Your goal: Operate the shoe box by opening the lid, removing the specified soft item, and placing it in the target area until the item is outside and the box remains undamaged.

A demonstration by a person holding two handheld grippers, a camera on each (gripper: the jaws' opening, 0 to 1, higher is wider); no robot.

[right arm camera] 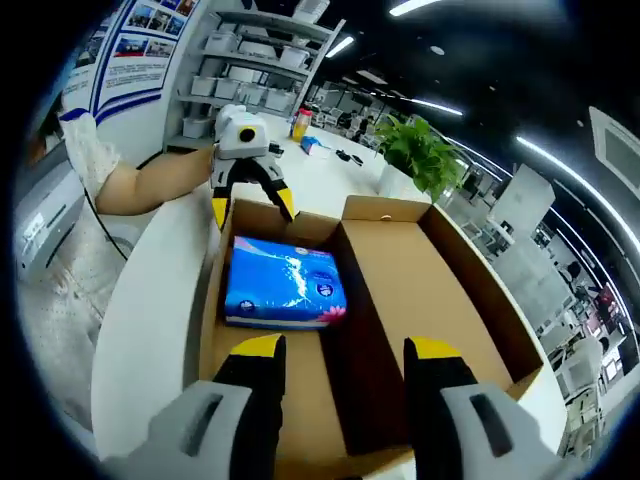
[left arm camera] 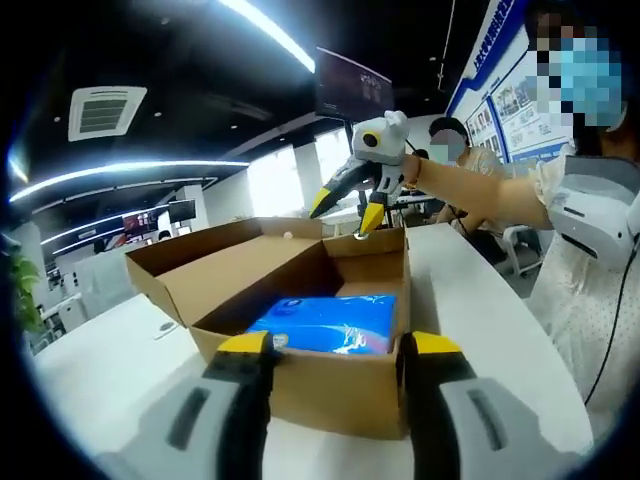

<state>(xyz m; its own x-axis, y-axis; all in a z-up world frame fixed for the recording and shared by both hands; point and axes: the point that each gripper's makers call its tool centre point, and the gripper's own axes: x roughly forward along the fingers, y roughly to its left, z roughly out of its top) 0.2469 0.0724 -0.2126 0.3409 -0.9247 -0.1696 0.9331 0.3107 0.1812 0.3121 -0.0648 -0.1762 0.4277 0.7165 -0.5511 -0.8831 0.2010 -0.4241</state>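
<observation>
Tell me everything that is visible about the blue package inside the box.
The blue package is a flat, rectangular soft pack in glossy blue plastic wrap, with white splash-like print and small printed marks too small to read. It lies flat on the floor of the open cardboard shoe box, against one side wall. Neither tool touches it: both are open, at opposite ends of the box, the left tool over the far rim.

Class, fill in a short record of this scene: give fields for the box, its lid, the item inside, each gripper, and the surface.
box: brown cardboard shoe box, standing on the table
lid: open, folded back flat beside the box
item: blue soft pack, lying inside the box
left gripper: jaws open, at one end of the box
right gripper: jaws open, over the opposite end
surface: white table
</observation>
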